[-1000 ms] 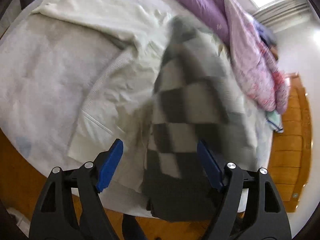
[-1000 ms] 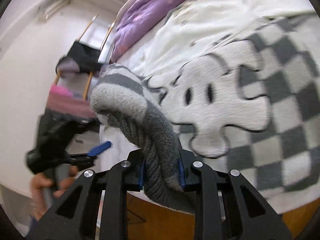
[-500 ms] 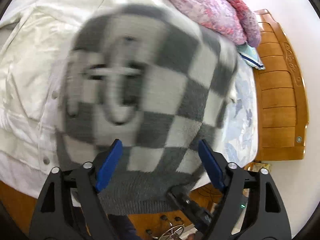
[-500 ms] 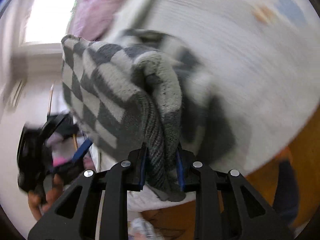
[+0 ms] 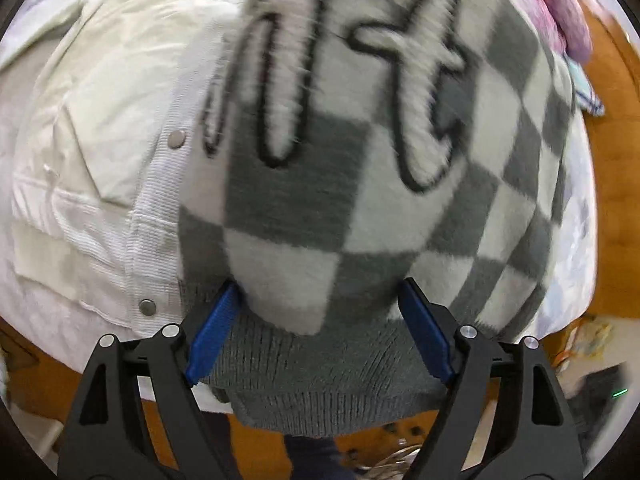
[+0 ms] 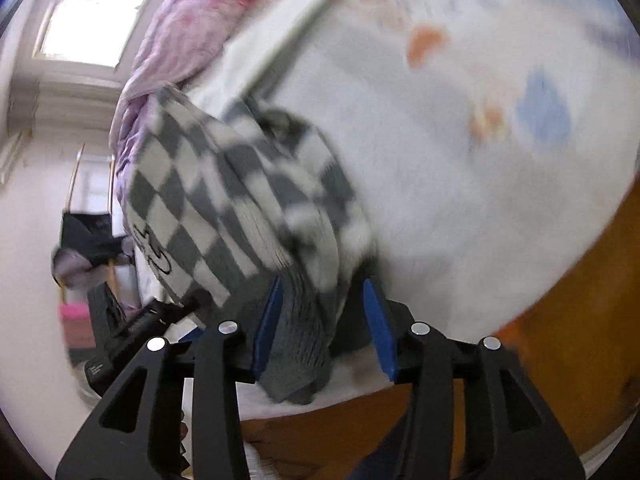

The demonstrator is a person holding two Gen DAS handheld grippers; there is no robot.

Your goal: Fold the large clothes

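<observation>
A grey and white checkered sweater (image 5: pixel 360 184) with fuzzy white figures lies on the bed, its ribbed hem hanging over the front edge. My left gripper (image 5: pixel 320 328) is open, its blue pads on either side of the hem. In the right wrist view the sweater (image 6: pixel 240 200) is bunched and folded over; my right gripper (image 6: pixel 324 328) is open, with the hem between the spread pads. The left gripper (image 6: pixel 140 332) shows at the lower left of that view.
A cream-white jacket (image 5: pixel 100 140) with snap buttons lies left of the sweater. A pink-purple quilt (image 6: pixel 188 28) is heaped at the far side of the bed. The printed sheet (image 6: pixel 480 120) lies to the right. The wooden bed frame (image 5: pixel 616 160) borders it.
My right gripper has opened and let go of the sweater hem. My left gripper has moved in close over the sweater, which now lies spread on the bed.
</observation>
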